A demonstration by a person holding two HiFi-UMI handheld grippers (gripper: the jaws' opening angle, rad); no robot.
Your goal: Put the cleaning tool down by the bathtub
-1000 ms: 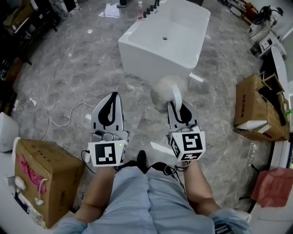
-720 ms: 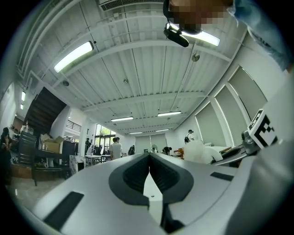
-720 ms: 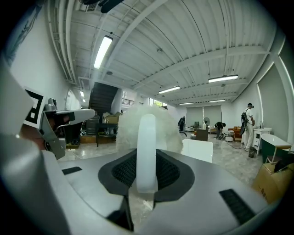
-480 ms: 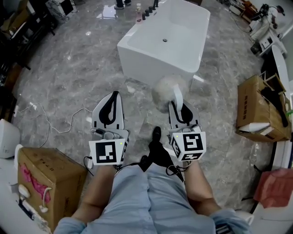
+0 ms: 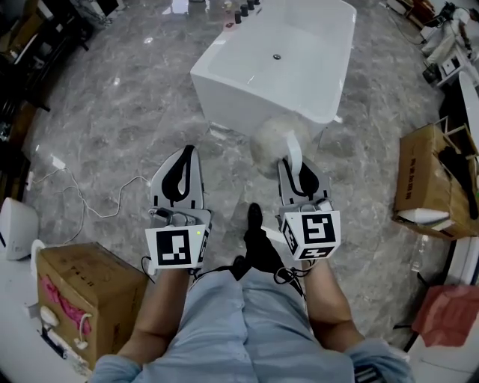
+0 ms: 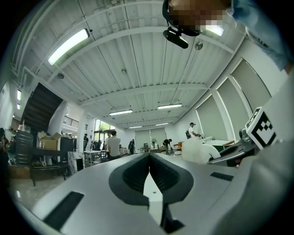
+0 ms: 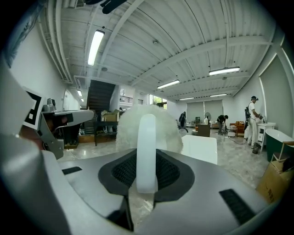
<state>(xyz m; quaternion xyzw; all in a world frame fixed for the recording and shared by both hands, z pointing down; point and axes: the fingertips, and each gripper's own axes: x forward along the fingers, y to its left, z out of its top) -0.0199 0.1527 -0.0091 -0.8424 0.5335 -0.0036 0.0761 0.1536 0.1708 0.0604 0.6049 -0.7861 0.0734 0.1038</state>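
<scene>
The cleaning tool, a fluffy white puff on a white handle, is held level by my right gripper, which is shut on the handle. The puff fills the middle of the right gripper view. It hangs just short of the near end of the white bathtub, which also shows behind the puff as a white block. My left gripper is shut and holds nothing, level beside the right one.
Cardboard boxes stand at the right and lower left. A white cable trails over the grey marble floor at the left. Dark bottles sit at the tub's far end. My dark shoe is between the grippers.
Both grippers and I have moved forward toward the bathtub; the puff now hangs close to its near end. One foot has stepped ahead between the grippers. The grip is unchanged.
</scene>
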